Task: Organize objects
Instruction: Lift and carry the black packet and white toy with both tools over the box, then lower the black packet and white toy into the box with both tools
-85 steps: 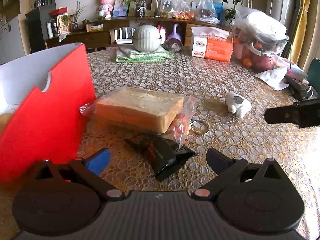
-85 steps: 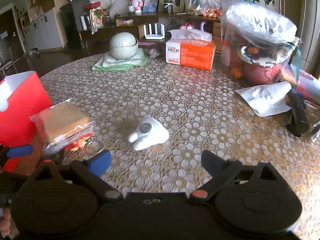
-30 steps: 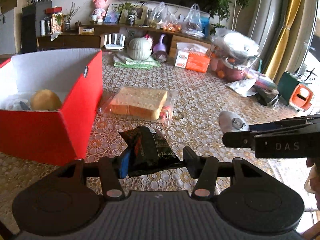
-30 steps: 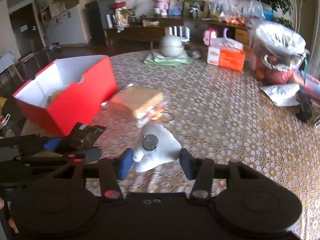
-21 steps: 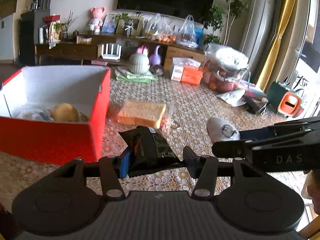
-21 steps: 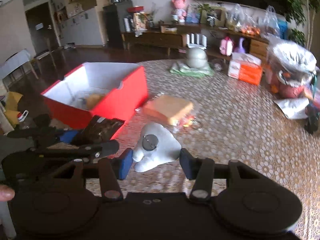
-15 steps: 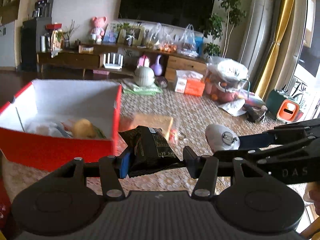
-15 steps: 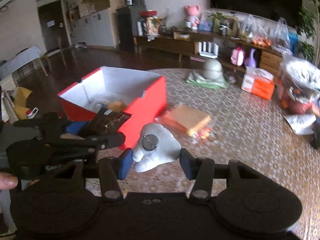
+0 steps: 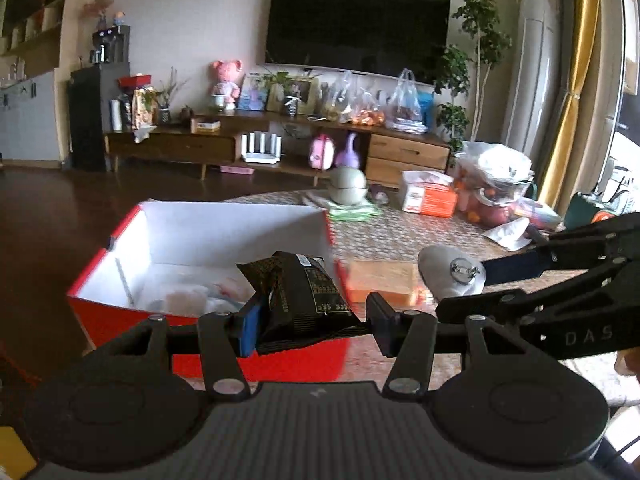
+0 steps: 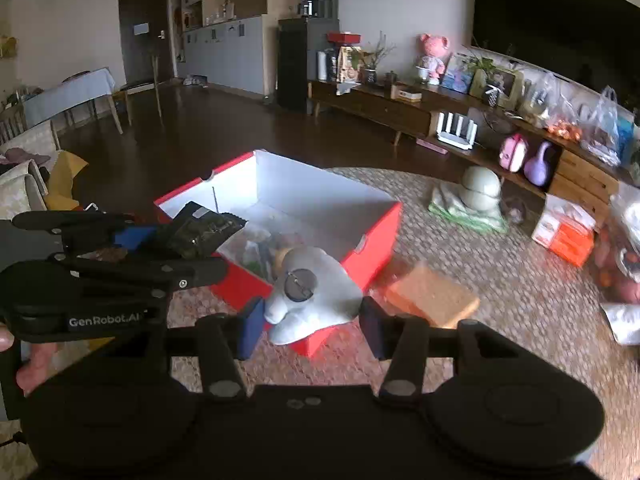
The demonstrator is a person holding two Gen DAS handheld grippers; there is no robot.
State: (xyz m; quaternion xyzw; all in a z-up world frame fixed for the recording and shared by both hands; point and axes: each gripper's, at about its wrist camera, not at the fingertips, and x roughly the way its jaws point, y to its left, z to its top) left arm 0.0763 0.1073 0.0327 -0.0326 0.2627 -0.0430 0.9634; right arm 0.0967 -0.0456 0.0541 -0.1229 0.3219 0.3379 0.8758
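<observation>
Left tongs [image 9: 310, 320] pinching black packet [image 9: 298, 298], low middle of frame, up over red box [image 9: 120, 248] front wall, likely for drop inside. Right tongs [image 10: 308, 326] pinching white toy [image 10: 312, 296], low middle, near box corner, likely next in. Bread [image 10: 432, 298] waiting on table [image 10: 520, 280].

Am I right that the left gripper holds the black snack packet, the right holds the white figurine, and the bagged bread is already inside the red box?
Not quite. The bagged bread lies on the table beside the red box, not inside it, as the right wrist view shows. The left gripper does hold the black snack packet, and the right gripper the white figurine.
</observation>
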